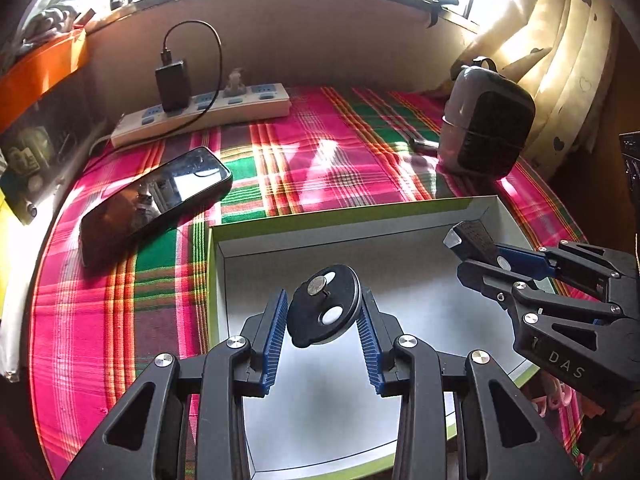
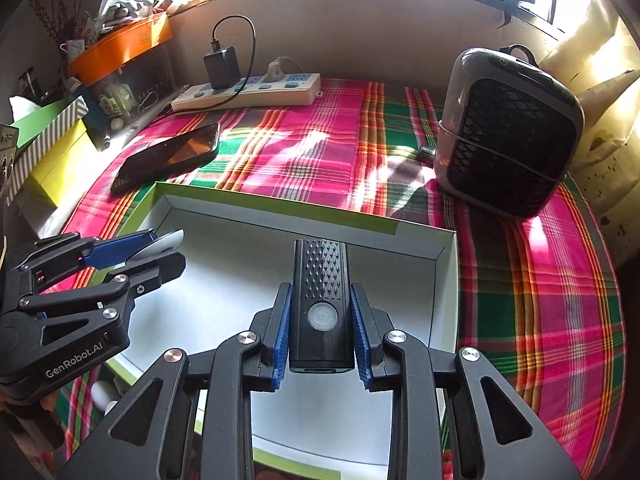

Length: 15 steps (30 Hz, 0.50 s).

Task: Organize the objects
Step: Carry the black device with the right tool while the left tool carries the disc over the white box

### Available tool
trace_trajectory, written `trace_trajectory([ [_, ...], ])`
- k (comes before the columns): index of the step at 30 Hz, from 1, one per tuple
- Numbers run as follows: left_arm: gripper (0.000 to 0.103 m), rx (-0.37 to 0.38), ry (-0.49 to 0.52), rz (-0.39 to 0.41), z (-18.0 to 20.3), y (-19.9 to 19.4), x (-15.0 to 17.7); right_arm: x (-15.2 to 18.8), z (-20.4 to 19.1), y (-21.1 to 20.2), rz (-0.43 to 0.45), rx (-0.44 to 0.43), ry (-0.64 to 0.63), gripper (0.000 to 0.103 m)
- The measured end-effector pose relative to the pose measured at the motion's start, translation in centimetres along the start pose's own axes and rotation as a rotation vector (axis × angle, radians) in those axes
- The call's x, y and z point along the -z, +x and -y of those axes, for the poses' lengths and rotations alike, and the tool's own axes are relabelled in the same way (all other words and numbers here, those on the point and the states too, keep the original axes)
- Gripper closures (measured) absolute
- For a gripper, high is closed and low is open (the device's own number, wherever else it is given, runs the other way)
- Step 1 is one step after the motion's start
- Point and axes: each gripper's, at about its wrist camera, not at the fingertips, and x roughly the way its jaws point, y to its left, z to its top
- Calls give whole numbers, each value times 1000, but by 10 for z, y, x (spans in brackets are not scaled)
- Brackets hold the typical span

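Note:
In the left wrist view, my left gripper (image 1: 325,300) is shut on a black round disc (image 1: 320,320) with a metal screw and white pads, held over the open white box (image 1: 280,236) with a green rim. My right gripper (image 2: 320,292) is shut on a black ribbed stick-shaped device (image 2: 322,276) with a round button, also above the box (image 2: 446,280). Each gripper shows in the other's view: the right gripper (image 1: 470,254) at the right with the device (image 1: 476,240), the left gripper (image 2: 168,250) at the left with the disc edge-on (image 2: 164,244).
The box sits on a pink and green plaid cloth (image 2: 540,300). A black phone (image 1: 156,200) lies at the left of it. A white power strip (image 1: 208,114) with a charger runs along the back wall. A grey and black heater-like unit (image 2: 508,132) stands at the right.

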Motion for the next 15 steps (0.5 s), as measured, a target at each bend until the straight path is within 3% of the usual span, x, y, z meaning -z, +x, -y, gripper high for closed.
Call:
trace_trajectory([
  [15, 70, -24, 4, -30, -4, 21, -6, -6, 0, 13, -14, 22, -3, 75],
])
